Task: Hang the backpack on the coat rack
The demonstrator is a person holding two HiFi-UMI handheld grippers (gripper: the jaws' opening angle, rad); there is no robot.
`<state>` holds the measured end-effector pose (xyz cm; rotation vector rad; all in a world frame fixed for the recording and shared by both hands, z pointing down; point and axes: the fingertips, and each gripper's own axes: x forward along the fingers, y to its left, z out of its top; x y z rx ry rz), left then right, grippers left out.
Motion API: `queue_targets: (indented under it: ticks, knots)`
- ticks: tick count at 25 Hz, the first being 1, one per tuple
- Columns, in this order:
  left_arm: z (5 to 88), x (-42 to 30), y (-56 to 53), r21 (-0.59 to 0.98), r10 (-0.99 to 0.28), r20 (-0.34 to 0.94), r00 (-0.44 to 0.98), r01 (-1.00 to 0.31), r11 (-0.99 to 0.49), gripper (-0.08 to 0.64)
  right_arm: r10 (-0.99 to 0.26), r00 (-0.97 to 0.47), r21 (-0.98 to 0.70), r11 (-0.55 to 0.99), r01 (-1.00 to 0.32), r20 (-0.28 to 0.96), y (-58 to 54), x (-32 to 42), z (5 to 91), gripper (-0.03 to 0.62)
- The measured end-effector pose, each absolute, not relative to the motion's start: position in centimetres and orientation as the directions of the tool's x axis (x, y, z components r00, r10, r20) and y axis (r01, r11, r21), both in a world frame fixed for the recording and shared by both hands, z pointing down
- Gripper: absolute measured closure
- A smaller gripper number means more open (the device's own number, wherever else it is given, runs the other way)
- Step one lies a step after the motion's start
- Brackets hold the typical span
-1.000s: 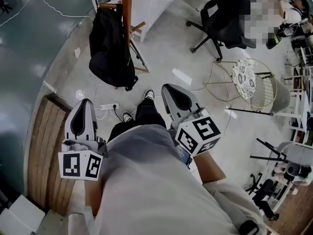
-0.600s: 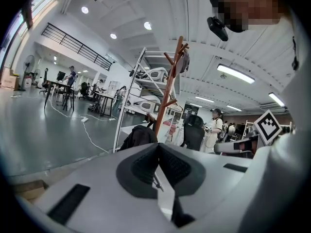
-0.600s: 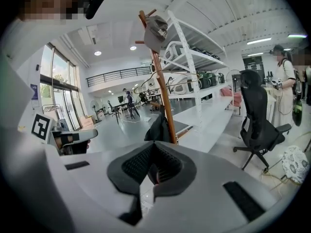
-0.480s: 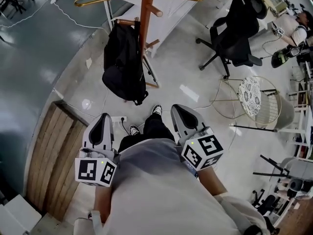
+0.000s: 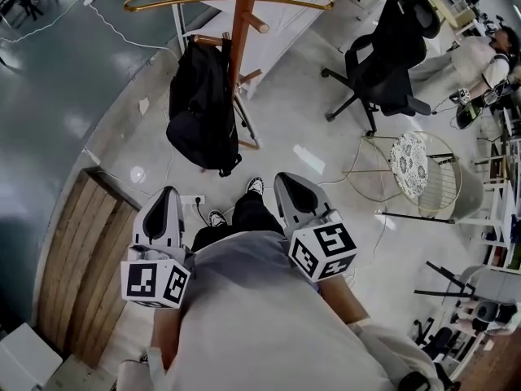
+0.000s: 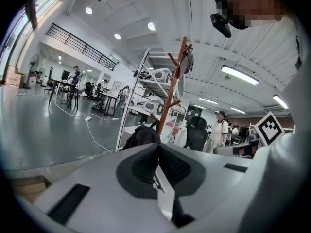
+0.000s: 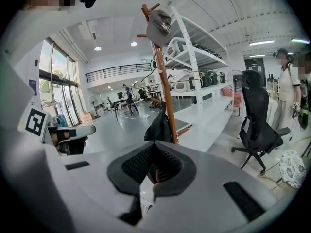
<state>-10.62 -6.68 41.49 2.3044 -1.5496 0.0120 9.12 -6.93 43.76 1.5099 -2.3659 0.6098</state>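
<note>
Both grippers are clenched with nothing in them: in the left gripper view the left gripper point(image 6: 158, 145) has its dark ribbed pads pressed together at the tips, and in the right gripper view the right gripper point(image 7: 153, 144) is closed the same way. In the head view the left gripper point(image 5: 168, 194) sits at lower left and the right gripper point(image 5: 282, 179) just right of centre, both held close to the person's body, with the person's shoes point(image 5: 254, 186) between them. The black backpack point(image 5: 199, 104) is in the upper left of centre, hanging by its top from a low peg of the wooden coat rack point(image 5: 242, 23) and lying against the pole, well apart from both grippers. It appears again beyond the closed jaws of the left gripper point(image 6: 142, 136) and of the right point(image 7: 159, 127), beside the rack's pole point(image 6: 172, 91) point(image 7: 163, 81). A grey cap point(image 7: 159, 25) sits near the rack's top. A black office chair point(image 5: 387, 51) stands at upper right, and a white power strip point(image 5: 189, 200) lies on the floor beside the left gripper's tip.
</note>
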Motion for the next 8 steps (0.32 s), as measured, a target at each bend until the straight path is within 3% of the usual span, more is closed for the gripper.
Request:
queue_targets:
  ticks: [8]
  knots:
    - [41.45,-10.7,-6.79,0.278,-0.888,0.21,0.409,-0.896,-0.347,0.555,-0.785,-0.427,-0.212,0.37,-0.904,0.449,-6.55,8.07,44.05,0.584]
